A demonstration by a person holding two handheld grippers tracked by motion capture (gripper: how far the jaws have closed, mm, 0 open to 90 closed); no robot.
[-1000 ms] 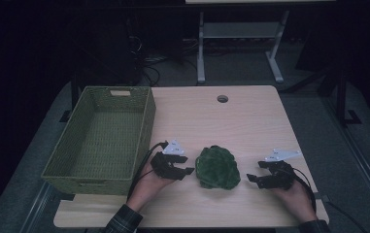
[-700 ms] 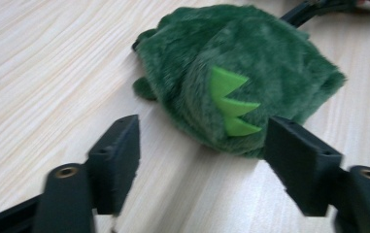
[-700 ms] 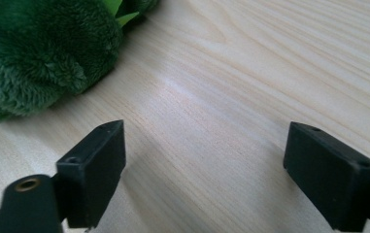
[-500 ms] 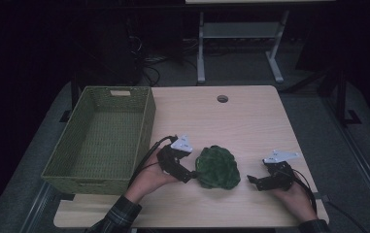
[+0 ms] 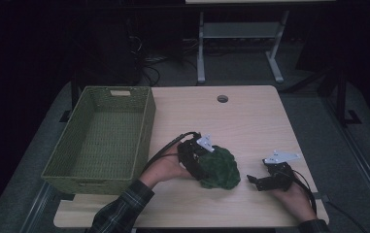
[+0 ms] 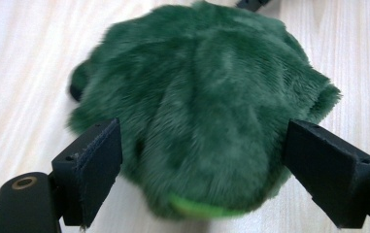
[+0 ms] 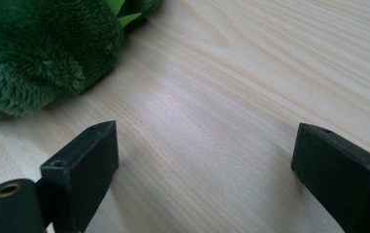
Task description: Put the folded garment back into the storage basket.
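Observation:
A dark green plush toy (image 5: 220, 168) lies on the wooden table (image 5: 241, 126) near its front edge. My left gripper (image 5: 199, 165) is at the toy's left side. In the left gripper view the plush toy (image 6: 207, 111) sits between the wide-apart jaws of my left gripper (image 6: 204, 141), which have just been opening; the pads do not press on it. My right gripper (image 5: 253, 182) rests to the toy's right, apart from it. Its jaws have also just been opening. In the right gripper view my right gripper (image 7: 207, 145) has bare wood between its jaws, and the plush toy (image 7: 37, 48) is at the upper left.
A green woven basket (image 5: 146, 131) stands at the table's left, with nothing in it. A round cable hole (image 5: 222, 99) sits near the far edge. Beyond the table are a dark floor, cables and a metal stand.
My left gripper has moved right, up to the plush toy, so its jaws now straddle the toy's left side. The right gripper has stayed in place.

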